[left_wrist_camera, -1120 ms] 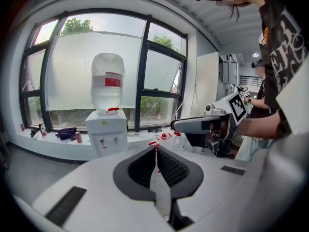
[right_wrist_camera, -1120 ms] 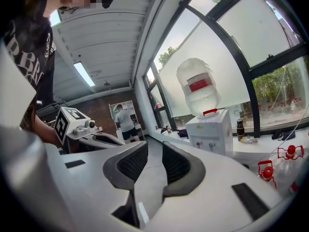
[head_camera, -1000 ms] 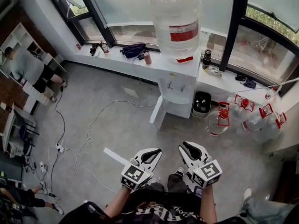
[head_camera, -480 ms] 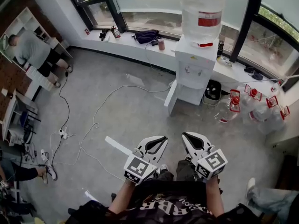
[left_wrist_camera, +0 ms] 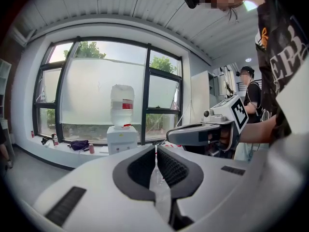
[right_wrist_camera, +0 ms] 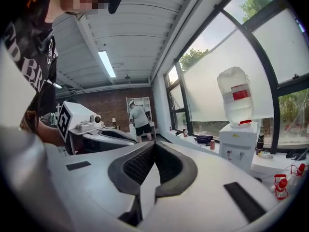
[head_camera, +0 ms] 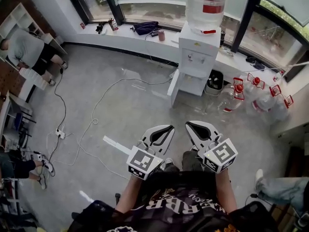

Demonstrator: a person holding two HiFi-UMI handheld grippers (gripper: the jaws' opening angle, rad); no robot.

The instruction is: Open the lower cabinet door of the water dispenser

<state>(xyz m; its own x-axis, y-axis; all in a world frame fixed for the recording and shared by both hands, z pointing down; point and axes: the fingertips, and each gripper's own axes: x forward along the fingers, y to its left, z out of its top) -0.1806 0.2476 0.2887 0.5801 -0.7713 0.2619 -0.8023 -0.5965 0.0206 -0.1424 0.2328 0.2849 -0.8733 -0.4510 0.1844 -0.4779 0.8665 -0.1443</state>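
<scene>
The white water dispenser (head_camera: 198,57) with a clear bottle (head_camera: 205,6) on top stands by the window ledge. Its lower cabinet door (head_camera: 172,88) is swung open to the left. Both grippers hover over the grey floor, well short of the dispenser, in front of the person's body. My left gripper (head_camera: 167,128) has its pads together at the tips (left_wrist_camera: 155,148) with nothing held. The jaws of my right gripper (head_camera: 189,124) have just closed on nothing, and its pads meet (right_wrist_camera: 154,144). The dispenser (left_wrist_camera: 121,139) shows far ahead in the left gripper view and at the right (right_wrist_camera: 239,146) in the right gripper view.
Water jugs with red caps (head_camera: 236,98) lie right of the dispenser, with a black bin (head_camera: 214,80) beside it. Cables (head_camera: 96,120) and a power strip (head_camera: 60,132) trail across the floor at left. A person (head_camera: 26,47) bends by shelves at far left. A white strip (head_camera: 116,144) lies near my left gripper.
Both grippers and the head have drawn back from the dispenser, which now sits smaller and farther off. The cabinet door stays open.
</scene>
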